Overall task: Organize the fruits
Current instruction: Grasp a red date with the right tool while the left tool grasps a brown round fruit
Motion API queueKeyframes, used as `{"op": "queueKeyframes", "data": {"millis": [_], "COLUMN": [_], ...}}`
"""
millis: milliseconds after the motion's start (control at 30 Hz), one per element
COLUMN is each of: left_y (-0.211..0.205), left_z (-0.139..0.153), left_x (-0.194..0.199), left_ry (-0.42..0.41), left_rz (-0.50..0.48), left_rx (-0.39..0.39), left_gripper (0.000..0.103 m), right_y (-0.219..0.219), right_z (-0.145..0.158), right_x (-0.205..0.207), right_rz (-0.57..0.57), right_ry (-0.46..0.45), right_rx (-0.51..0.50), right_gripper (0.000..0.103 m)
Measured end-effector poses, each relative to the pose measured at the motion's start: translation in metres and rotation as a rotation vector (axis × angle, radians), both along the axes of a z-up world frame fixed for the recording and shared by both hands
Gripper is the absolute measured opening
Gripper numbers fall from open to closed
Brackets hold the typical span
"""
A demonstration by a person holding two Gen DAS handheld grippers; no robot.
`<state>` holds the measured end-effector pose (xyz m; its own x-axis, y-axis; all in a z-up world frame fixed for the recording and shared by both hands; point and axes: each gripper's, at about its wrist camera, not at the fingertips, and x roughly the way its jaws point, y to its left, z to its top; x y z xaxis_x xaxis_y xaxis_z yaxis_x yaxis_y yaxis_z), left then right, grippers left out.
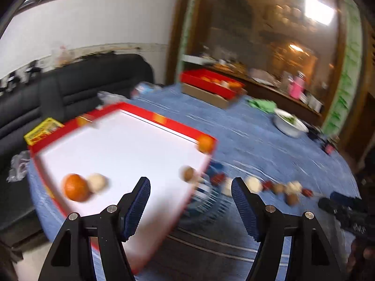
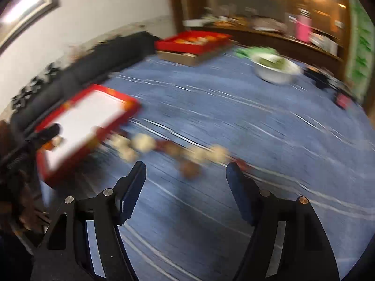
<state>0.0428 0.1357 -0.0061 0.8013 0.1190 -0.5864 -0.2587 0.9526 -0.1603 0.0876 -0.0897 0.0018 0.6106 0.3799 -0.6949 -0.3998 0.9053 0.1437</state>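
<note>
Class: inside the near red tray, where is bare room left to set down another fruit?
The white middle of the near red tray is bare, between the orange with its pale neighbour and the brown fruit. The cloth to the tray's right is crowded with loose fruits.

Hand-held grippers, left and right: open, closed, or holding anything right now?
Left hand-held gripper: open, holding nothing, above the red-rimmed tray.
Right hand-held gripper: open, holding nothing, above the blue tablecloth.

A table covered by a blue cloth [image 2: 234, 107] carries a red-rimmed white tray [image 1: 121, 154] and a loose row of small fruits [image 2: 178, 149] beside it. Farther back sit a red box [image 2: 194, 42] on cardboard and a white bowl [image 2: 274, 70].
</note>
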Motion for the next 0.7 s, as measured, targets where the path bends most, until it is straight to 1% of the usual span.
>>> {"op": "queueKeyframes", "data": {"millis": [67, 167, 233, 333, 367, 400, 467, 500, 533, 567, 600, 633, 700], "left_y": [-0.018, -0.039, -0.047, -0.055, -0.057, -0.059, -0.062, -0.065, -0.068, -0.072, -0.074, -0.075, -0.081], "left_z": [-0.006, -0.014, -0.018, -0.020, -0.020, -0.020, -0.021, -0.021, -0.021, -0.022, -0.022, -0.021, -0.021], "left_x": [0.004, 0.008, 0.008, 0.010, 0.011, 0.011, 0.014, 0.015, 0.018, 0.019, 0.020, 0.021, 0.024], "left_ry": [0.021, 0.052, 0.067, 0.083, 0.086, 0.087, 0.092, 0.093, 0.095, 0.097, 0.098, 0.097, 0.097], "left_rz": [-0.050, -0.103, -0.123, -0.143, -0.150, -0.157, -0.170, -0.176, -0.183, -0.189, -0.197, -0.204, -0.217], "left_rx": [-0.001, -0.005, -0.003, -0.005, -0.003, 0.000, 0.006, 0.005, 0.006, 0.008, 0.011, 0.013, 0.026], "left_gripper": [0.069, 0.069, 0.069, 0.069, 0.069, 0.069, 0.069, 0.069, 0.069, 0.069, 0.069, 0.069, 0.069], "right_y": [-0.026, -0.042, -0.043, -0.037, -0.034, -0.031, -0.026, -0.022, -0.018, -0.015, -0.012, -0.008, -0.007], "right_z": [-0.007, -0.014, -0.018, -0.025, -0.026, -0.027, -0.028, -0.029, -0.030, -0.033, -0.037, -0.041, -0.040], "right_x": [0.002, 0.008, 0.015, 0.028, 0.032, 0.036, 0.045, 0.049, 0.055, 0.055, 0.059, 0.062, 0.061], "right_rz": [-0.055, -0.081, -0.076, -0.036, -0.032, -0.028, -0.012, -0.006, 0.002, 0.007, 0.016, 0.021, 0.019], "right_ry": [0.017, 0.025, 0.034, 0.047, 0.050, 0.054, 0.061, 0.060, 0.058, 0.065, 0.082, 0.082, 0.071], "right_rx": [-0.011, -0.027, -0.041, -0.052, -0.060, -0.070, -0.077, -0.086, -0.108, -0.118, -0.128, -0.148, -0.175], "right_gripper": [0.071, 0.071, 0.071, 0.071, 0.068, 0.060, 0.058, 0.053, 0.044, 0.041, 0.034, 0.023, 0.022]}}
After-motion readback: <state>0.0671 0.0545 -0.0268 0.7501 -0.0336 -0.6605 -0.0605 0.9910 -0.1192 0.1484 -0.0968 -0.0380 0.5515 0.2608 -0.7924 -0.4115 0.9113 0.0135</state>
